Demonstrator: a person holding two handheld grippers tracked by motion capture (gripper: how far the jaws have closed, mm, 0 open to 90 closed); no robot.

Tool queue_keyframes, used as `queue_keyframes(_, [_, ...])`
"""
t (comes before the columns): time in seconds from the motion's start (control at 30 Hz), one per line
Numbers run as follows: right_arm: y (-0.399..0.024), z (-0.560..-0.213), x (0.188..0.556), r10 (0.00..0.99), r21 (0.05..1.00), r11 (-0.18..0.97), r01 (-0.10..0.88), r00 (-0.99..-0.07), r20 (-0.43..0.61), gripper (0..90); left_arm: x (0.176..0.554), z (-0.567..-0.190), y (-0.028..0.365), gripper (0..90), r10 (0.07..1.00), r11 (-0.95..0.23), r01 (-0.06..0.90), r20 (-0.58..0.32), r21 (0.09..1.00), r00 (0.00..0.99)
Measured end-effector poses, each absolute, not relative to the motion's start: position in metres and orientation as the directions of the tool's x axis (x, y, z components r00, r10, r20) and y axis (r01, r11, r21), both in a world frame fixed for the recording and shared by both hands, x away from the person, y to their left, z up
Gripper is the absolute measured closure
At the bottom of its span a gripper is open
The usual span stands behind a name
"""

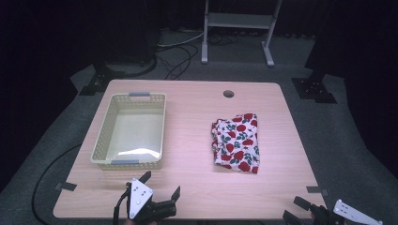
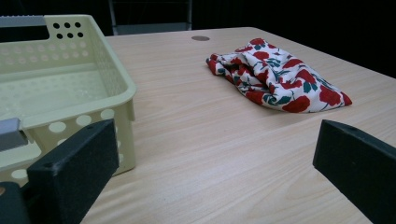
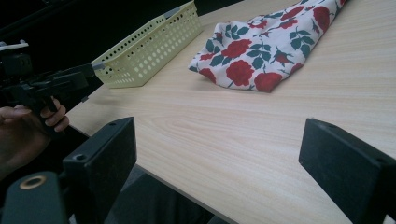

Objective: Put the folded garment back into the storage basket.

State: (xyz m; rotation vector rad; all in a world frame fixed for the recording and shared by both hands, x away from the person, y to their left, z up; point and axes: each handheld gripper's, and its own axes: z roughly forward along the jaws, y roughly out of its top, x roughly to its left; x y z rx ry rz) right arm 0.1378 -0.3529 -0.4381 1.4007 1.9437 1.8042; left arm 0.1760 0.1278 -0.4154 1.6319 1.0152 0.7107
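Both hand-held grippers — left (image 1: 162,184), right (image 1: 296,210), partly cut off — gape empty before the floral cloth (image 1: 236,142).

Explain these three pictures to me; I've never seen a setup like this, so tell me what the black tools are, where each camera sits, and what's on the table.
A person sits at a wooden table and holds a hand tool with two black jaws in each hand. The top picture looks down from above: the left gripper shows at the table's near edge, the right gripper at the near right corner. The other two pictures come from small cameras riding on those tools, looking out between their own jaws. On the table lie a pale yellow plastic basket, with nothing in it, and a folded cloth printed with red roses. In the right gripper view you also see the person's other hand holding its tool. Both grippers stand open and hold nothing.
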Motion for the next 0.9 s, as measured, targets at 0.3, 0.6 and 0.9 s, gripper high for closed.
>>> queue_keyframes(0.3, [-0.354,-0.435,0.140,0.693,0.844,-0.166,0.510,-0.548,0.468,10.5,0.175,-0.415,0.126,0.0,0.882,-0.100,0.269,-0.039,0.958,0.470])
queue_keyframes(0.6, [-0.347,-0.430,0.149,0.707,0.845,-0.161,0.510,-0.538,0.459,10.5,0.175,-0.415,0.127,0.0,0.879,-0.105,0.270,-0.038,0.957,0.475])
queue_keyframes(0.9, [-0.346,-0.419,0.159,0.705,0.834,-0.152,0.530,-0.533,0.467,10.5,0.178,-0.415,0.131,0.0,0.882,-0.084,0.282,-0.060,0.956,0.468])
